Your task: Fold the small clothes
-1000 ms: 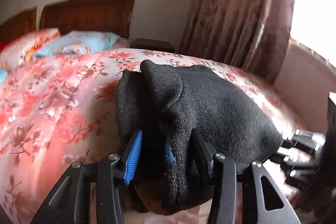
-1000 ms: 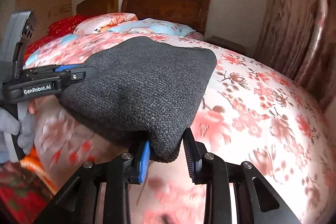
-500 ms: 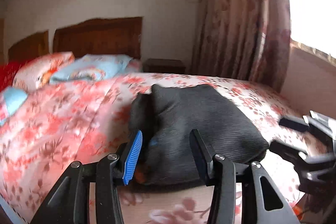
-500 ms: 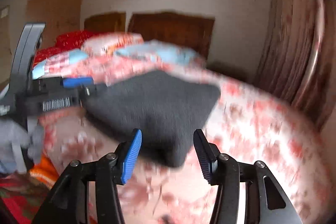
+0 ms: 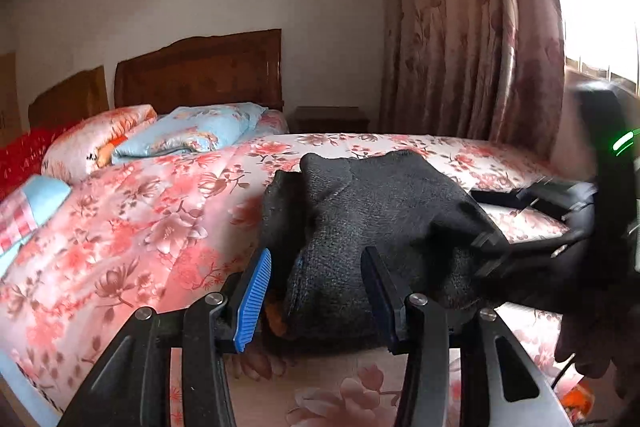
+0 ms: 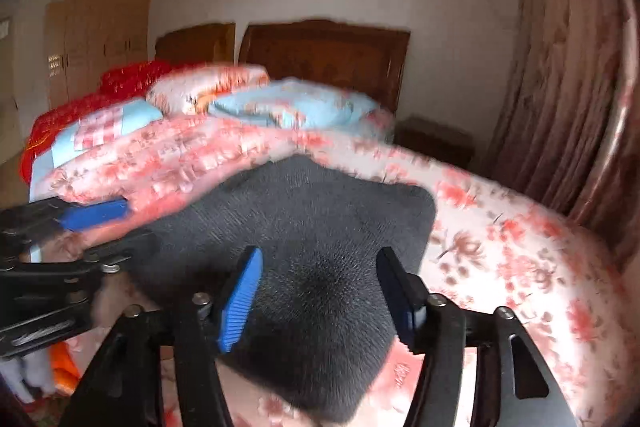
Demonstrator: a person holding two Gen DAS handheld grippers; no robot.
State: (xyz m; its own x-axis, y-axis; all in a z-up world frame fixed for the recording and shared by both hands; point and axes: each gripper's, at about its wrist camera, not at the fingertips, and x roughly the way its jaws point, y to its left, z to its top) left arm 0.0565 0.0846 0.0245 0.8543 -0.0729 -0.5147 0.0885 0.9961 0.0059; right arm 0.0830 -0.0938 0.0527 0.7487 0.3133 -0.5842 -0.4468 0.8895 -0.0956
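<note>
Found the dark knit garment (image 5: pixel 384 211) lying in a loose, lumpy fold on the floral bedspread (image 5: pixel 160 227), directly ahead of both tongs, its near edge reaching in between their tips. Noted the left gripper (image 5: pixel 316 279) half spread, straddling a thick bunched fold; saw a gap beside its blue pad, so judged it not pinching. Noted the right gripper (image 6: pixel 320 283) spread wide over the garment's near corner, gripping nothing, though blur hid the finer detail there.

Judged the knit light, soft and limp, with no stiffness of its own: likely to sag and bunch wherever unsupported, and to stretch if pulled by a single layer. Judged its coarse surface grippy enough against the ribbed pads, with nothing fragile about it. Reckoned the best holds to be the two near corners, one just ahead of each pair of tongs, taking all layers in one pinch. Reckoned a hold on the bulky middle hump likely to drag the fold crooked.
</note>
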